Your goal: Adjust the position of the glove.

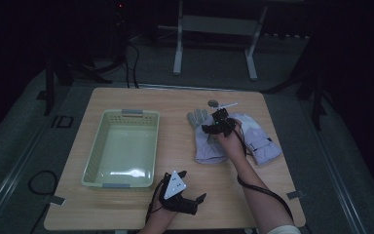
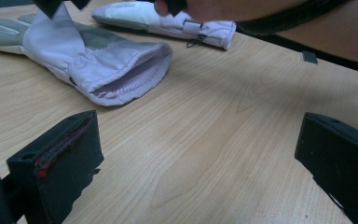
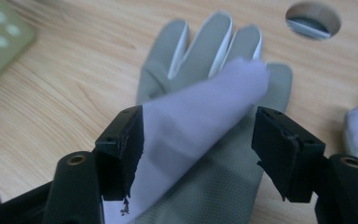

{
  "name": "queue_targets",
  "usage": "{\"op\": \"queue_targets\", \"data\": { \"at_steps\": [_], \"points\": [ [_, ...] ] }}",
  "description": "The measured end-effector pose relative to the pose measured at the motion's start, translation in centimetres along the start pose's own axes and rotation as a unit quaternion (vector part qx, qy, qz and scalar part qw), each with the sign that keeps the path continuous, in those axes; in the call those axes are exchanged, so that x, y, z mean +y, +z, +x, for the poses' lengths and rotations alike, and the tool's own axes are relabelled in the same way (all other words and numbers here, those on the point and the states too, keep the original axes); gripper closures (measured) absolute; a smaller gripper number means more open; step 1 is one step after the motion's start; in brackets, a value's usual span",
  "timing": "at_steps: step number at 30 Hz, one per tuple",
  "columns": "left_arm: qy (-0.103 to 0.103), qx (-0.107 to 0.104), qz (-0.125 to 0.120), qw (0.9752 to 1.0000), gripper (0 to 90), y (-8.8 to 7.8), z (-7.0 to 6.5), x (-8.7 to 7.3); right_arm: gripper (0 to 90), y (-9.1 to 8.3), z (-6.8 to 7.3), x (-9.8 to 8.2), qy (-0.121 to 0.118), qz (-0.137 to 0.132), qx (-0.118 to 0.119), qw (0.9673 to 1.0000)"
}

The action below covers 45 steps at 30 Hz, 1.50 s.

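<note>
Work in hand: the right gripper (image 1: 217, 126) is down on the near ski glove (image 1: 209, 146), apparently to lift it; the basket (image 1: 93, 161) to the left looks the likely destination, judged only from the layout.
Near glove: pale lilac with a grey palm, lying flat on the tabletop (image 1: 175, 102) right of the basket, fingers pointing away from the person and its cuff opening (image 2: 130, 79) toward the left gripper's camera.
Right gripper: jaws wide, straddling a raised flap of lilac fabric (image 3: 200, 121). The flap touches the left jaw and is clear of the right one, so nothing is clamped yet; the spread seems set to take in a thick fold of padding.
Second glove: (image 1: 260, 141) just beside the first on its right, strap and buckle showing, untouched.
Left gripper: (image 1: 182, 195) resting low near the tabletop's front edge, jaws wide and empty, probably parked out of the way.
Basket: pale green, nothing inside, well apart from both gloves.
</note>
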<state>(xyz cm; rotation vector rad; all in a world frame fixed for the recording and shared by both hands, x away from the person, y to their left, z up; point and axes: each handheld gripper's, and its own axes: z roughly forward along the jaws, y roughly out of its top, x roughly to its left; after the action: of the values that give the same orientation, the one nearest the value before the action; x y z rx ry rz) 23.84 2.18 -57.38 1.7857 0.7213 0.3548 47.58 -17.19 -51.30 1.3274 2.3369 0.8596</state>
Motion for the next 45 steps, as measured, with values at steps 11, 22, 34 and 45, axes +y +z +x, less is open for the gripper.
{"op": "queue_targets", "data": {
  "at_steps": [11,22,34,45],
  "points": [
    [-0.002,0.002,0.002,1.0,0.8,0.0,0.0,0.0,56.4,2.1,-0.6,-0.7,0.038,0.056,0.03,0.9972],
    [-0.004,0.001,0.0,1.0,0.8,0.0,0.1,0.0,82.4,0.2,0.2,-0.7,0.06,0.033,0.048,0.9965],
    [0.006,0.005,-0.003,1.0,0.8,-0.1,-0.1,0.0,82.9,-7.5,2.0,-1.3,0.088,-0.031,0.039,0.9948],
    [0.037,0.042,-0.012,0.9984,0.6,-0.2,-1.1,-0.2,82.8,-7.2,3.9,-3.6,0.108,-0.02,0.039,0.9932]
  ]
}}
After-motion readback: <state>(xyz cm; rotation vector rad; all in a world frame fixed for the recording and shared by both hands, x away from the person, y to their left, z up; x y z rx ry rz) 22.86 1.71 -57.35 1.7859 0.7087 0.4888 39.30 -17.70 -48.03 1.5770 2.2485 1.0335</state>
